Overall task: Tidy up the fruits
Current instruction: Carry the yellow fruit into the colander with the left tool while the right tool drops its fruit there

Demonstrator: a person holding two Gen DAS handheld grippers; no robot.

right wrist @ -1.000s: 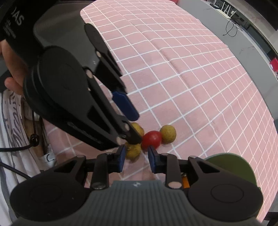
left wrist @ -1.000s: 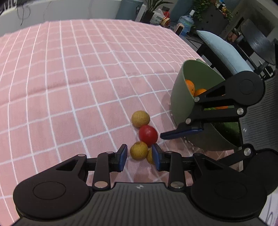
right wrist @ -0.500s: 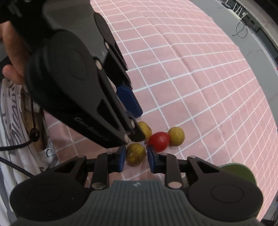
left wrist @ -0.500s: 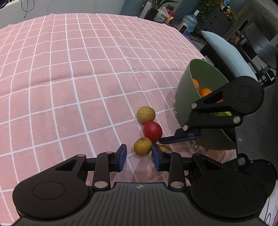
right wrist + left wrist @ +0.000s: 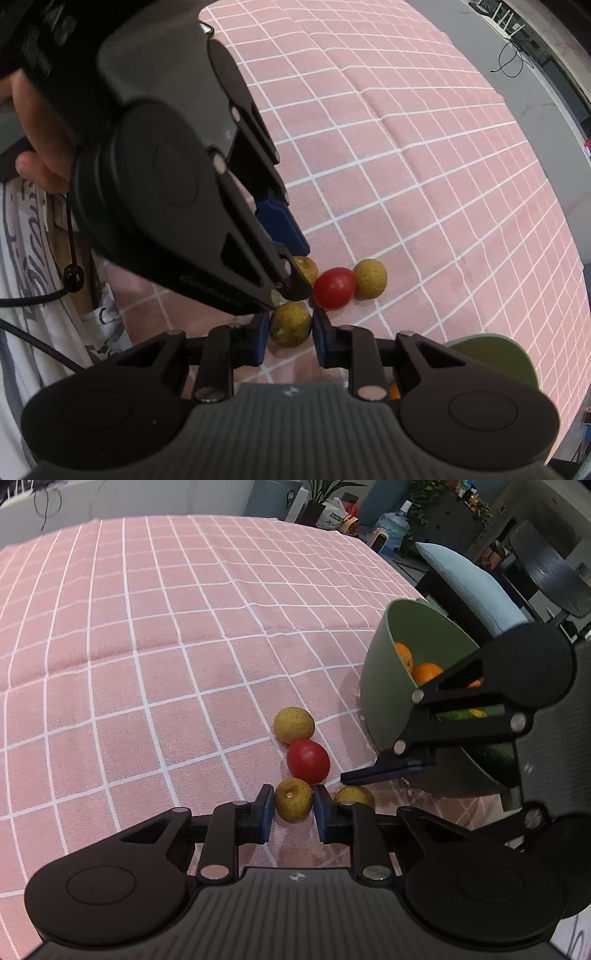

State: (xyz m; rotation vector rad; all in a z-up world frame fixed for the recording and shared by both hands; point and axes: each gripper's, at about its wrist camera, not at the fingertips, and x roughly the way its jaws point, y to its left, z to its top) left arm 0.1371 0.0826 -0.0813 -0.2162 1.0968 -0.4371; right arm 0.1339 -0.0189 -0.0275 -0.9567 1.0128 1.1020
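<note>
A: Report occlusions.

B: My left gripper [image 5: 295, 258] hides part of one yellow fruit [image 5: 308, 267] beside the red tomato [image 5: 334, 288]; the green bowl [image 5: 384, 672] is partly blocked.

A: Jaw state?

B: Left gripper [image 5: 293, 806] narrowly parted around a speckled yellow fruit [image 5: 293, 799], contact unclear. Right gripper [image 5: 288, 328] likewise brackets another [image 5: 290, 325], just beside the tomato.
</note>
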